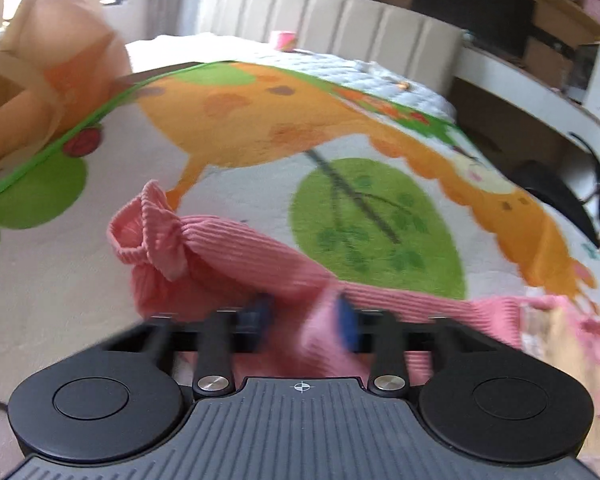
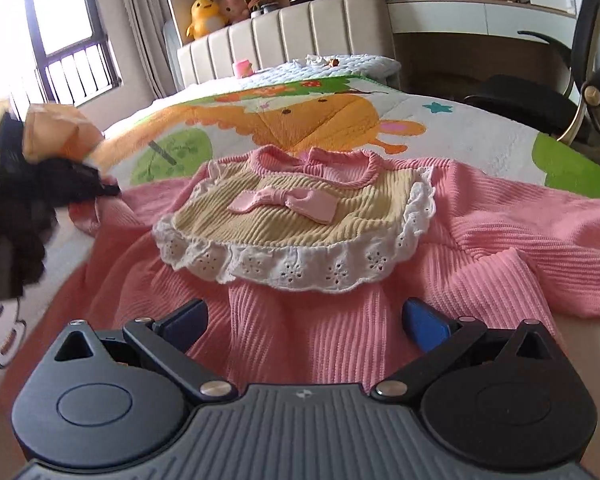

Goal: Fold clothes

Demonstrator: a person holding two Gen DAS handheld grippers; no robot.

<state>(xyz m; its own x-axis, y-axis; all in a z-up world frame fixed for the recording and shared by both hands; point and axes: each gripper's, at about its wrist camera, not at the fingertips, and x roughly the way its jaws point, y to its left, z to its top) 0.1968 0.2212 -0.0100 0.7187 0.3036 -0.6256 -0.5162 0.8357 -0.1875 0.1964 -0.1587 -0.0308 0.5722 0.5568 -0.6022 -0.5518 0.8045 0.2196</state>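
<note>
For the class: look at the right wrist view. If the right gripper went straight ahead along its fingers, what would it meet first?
Most likely the pink ribbed dress lying flat on the bed. The right gripper is open just above it, angled down, so its fingers should land on the skirt below the white lace trim. Depth is uncertain.

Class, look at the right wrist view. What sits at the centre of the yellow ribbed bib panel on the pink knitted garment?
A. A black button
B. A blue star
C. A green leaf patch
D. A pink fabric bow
D: a pink fabric bow lies flat across the middle of the yellow ribbed bib panel, above its white lace trim.
</note>
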